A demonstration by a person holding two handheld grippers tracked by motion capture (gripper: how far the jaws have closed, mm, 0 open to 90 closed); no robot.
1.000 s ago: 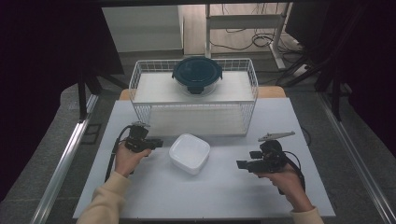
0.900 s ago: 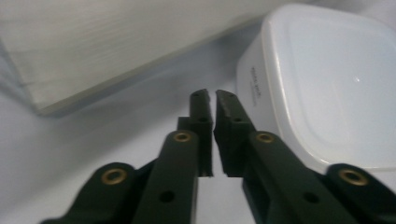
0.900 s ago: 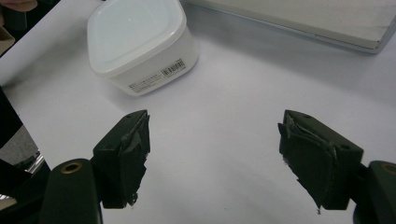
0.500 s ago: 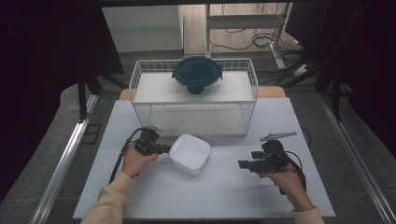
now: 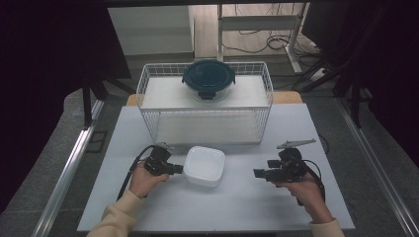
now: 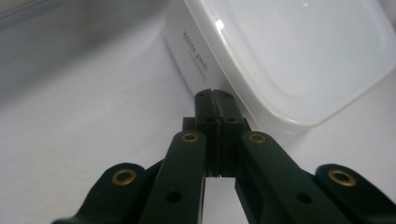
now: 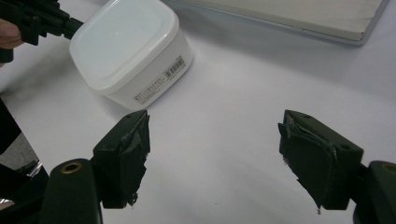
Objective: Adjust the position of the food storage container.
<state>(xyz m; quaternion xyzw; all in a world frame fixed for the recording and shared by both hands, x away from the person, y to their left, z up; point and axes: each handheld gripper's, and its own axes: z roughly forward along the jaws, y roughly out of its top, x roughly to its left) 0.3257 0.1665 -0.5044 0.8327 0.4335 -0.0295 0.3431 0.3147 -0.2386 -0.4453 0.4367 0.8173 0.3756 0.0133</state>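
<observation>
Though lidded, translucent white container

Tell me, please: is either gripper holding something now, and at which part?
Nothing is held. The left gripper is shut with empty jaws, its tips at the side of the white container. The right gripper is open over the bare table.

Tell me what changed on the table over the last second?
The left gripper slid rightward across the table until its shut fingers reached the side of the white lidded box; they clamp nothing. The box barely shifted, if at all. The right gripper stayed open in place, as did the wire basket and the dark round container.
</observation>
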